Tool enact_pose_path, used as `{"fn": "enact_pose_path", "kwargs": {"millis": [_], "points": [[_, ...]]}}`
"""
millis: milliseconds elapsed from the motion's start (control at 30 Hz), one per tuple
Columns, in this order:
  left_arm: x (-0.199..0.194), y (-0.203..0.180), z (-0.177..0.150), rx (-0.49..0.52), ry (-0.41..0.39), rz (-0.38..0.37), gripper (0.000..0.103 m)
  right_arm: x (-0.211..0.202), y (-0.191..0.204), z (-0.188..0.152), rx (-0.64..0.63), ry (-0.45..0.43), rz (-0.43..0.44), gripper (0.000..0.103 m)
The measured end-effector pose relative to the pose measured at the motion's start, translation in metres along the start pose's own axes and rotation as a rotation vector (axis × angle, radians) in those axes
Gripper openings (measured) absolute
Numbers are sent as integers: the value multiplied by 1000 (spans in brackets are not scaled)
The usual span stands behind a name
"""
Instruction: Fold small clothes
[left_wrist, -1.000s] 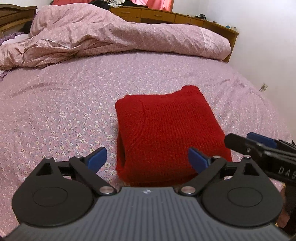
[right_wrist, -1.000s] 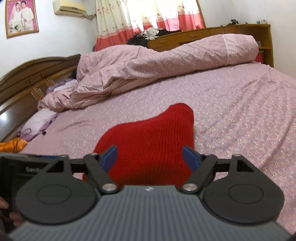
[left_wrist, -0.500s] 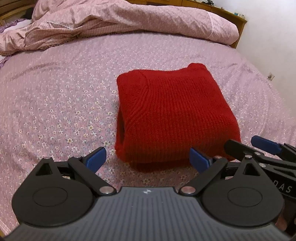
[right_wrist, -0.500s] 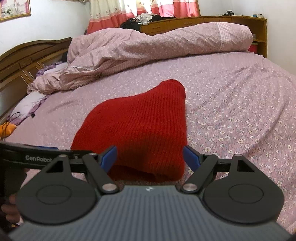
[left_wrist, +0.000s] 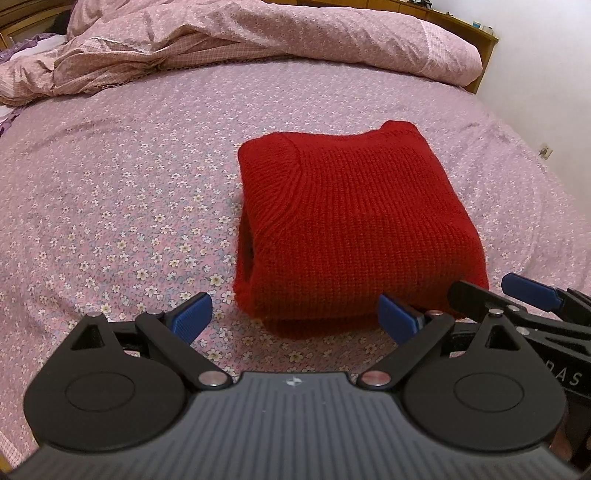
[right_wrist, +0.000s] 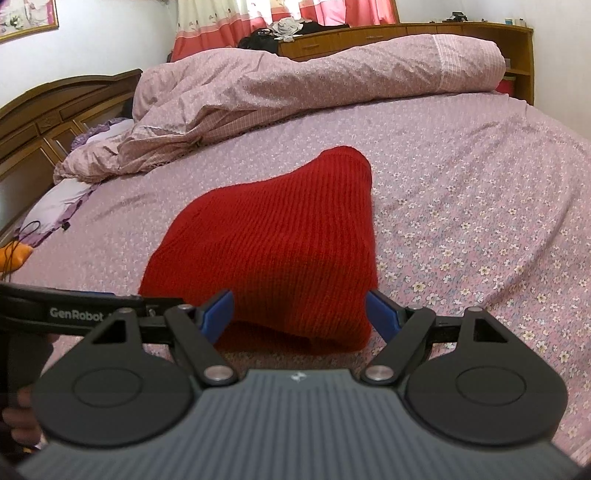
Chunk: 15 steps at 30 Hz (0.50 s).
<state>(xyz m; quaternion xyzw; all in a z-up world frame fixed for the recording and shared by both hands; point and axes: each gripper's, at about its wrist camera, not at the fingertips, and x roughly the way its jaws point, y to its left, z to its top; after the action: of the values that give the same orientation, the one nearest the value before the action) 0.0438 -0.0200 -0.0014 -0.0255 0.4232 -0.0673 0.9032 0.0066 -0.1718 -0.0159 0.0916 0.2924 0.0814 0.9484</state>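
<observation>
A red knitted sweater lies folded into a thick block on the flowered bed sheet. It also shows in the right wrist view. My left gripper is open and empty, just in front of the sweater's near edge. My right gripper is open and empty, with its blue pads on either side of the sweater's near corner, not touching it that I can tell. The right gripper also shows at the lower right of the left wrist view.
A rumpled pink quilt lies across the far side of the bed. A wooden headboard and pillows are at the left in the right wrist view. A wooden cabinet stands behind the bed. A white wall is at the right.
Both grippers have drawn back and risen from the folded sweater, so more of it shows. Both stay open. The sweater has not moved.
</observation>
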Motion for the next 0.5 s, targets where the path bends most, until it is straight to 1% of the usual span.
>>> {"fn": "enact_pose_path", "kwargs": {"millis": [267,433,500], "points": [[1,0,0,5,6,5,98,0,0,-1,5,3,-2,80],[4,-1,-1,12,16,28,98,1,0,-2,6,3,-2,80],[4,-1,-2,10,19,19,98,0,0,-2,6,3,-2,80]]}}
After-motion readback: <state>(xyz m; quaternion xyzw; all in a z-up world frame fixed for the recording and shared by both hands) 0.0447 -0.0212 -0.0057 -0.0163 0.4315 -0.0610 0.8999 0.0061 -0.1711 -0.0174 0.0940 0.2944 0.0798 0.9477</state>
